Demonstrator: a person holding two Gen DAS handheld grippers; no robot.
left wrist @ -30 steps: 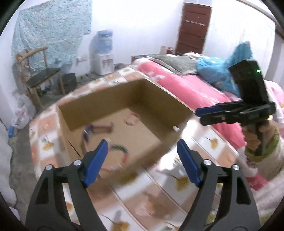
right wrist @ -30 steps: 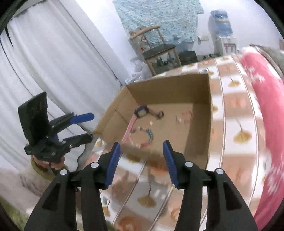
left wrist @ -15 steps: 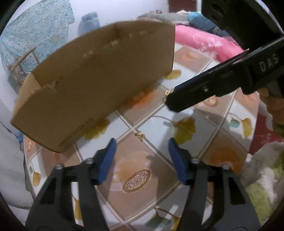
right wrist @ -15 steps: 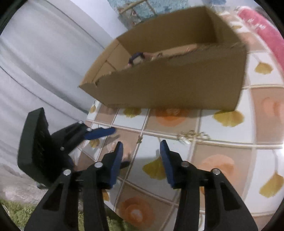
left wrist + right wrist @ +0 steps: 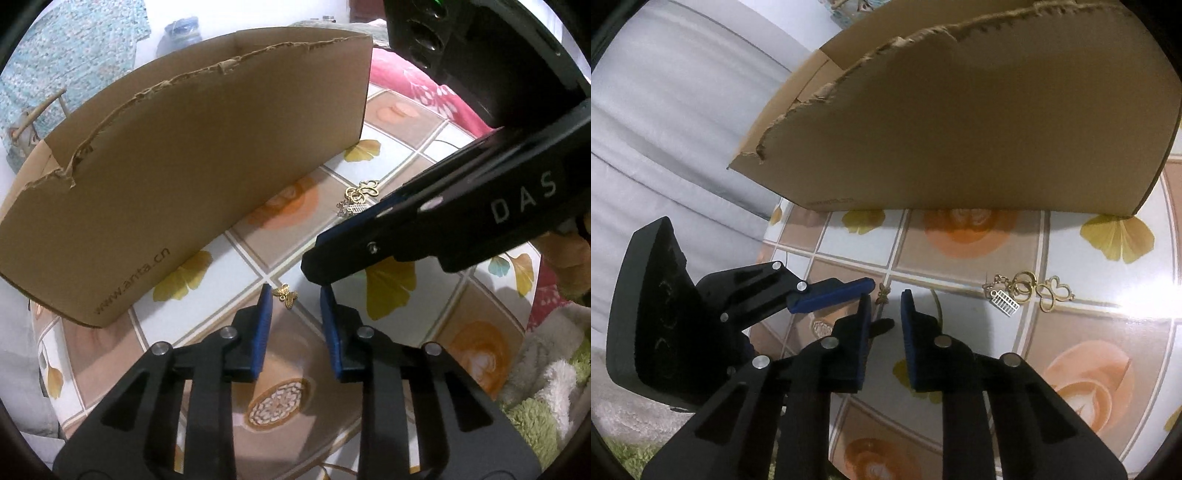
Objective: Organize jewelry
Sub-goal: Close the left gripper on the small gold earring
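- Left wrist view: left tongs (image 5: 296, 295) narrowing, jaws astride gold butterfly charm (image 5: 285, 294), pads not touching it.
- Right tongs (image 5: 885, 300) narrowing too, nothing gripped; charm cluster (image 5: 1027, 290) centre-right.

A lived-in bedroom of a home. Shown by a bed with a pink floral cover (image 5: 424, 88), a water dispenser bottle (image 5: 181, 35) against the white wall, a wooden chair (image 5: 35, 118) before a hanging blue patterned cloth (image 5: 74, 48), a shaggy green-and-white rug (image 5: 546, 391), pale curtains (image 5: 665, 147), and a tabletop under a leaf-and-flower oilcloth (image 5: 288, 240).
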